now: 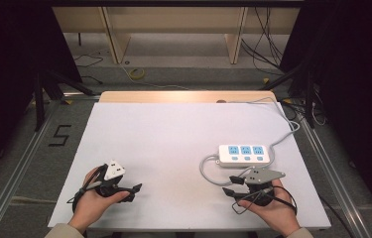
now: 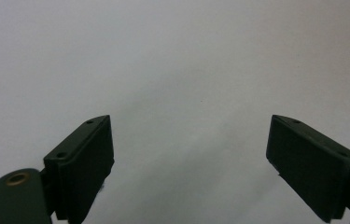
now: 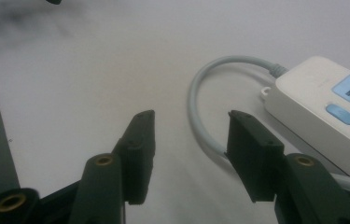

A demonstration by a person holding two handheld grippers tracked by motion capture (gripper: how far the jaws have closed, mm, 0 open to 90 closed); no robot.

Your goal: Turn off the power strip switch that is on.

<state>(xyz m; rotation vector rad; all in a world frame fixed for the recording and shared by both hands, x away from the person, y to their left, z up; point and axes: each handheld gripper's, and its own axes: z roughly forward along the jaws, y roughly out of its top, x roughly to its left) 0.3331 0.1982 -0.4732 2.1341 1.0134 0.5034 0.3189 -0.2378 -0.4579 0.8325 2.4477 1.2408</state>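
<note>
hands sit at the near edge of the table [image 1: 124, 129], one gripper each. left gripper [image 1: 135, 191] rests low on the white surface with its jaws spread wide and nothing between them; in the left gripper view it's just bare tabletop ahead, no object near. right gripper [image 1: 229, 185] is also spread, empty, and points toward the looped grey cable [image 3: 200, 116] that curls out of the power strip [image 1: 246, 154]. in the right gripper view the loop runs just behind the right-hand jaw, very near or touching, can't tell which.

power strip lies flat on the right half of the table, just beyond the right gripper, three blue outlets up, a small red light visible by a switch, so it looks live. its cord goes on to the far right edge and off the table.

risks, as a guess: closing now likely pinches only the cable loop, not the strip body, and a pull would drag or spin the strip. a jaw tip could bump a blue switch. the trailing gripper cable near the right hand could snag the loop. the left gripper is well apart, too far to steady anything.
</note>
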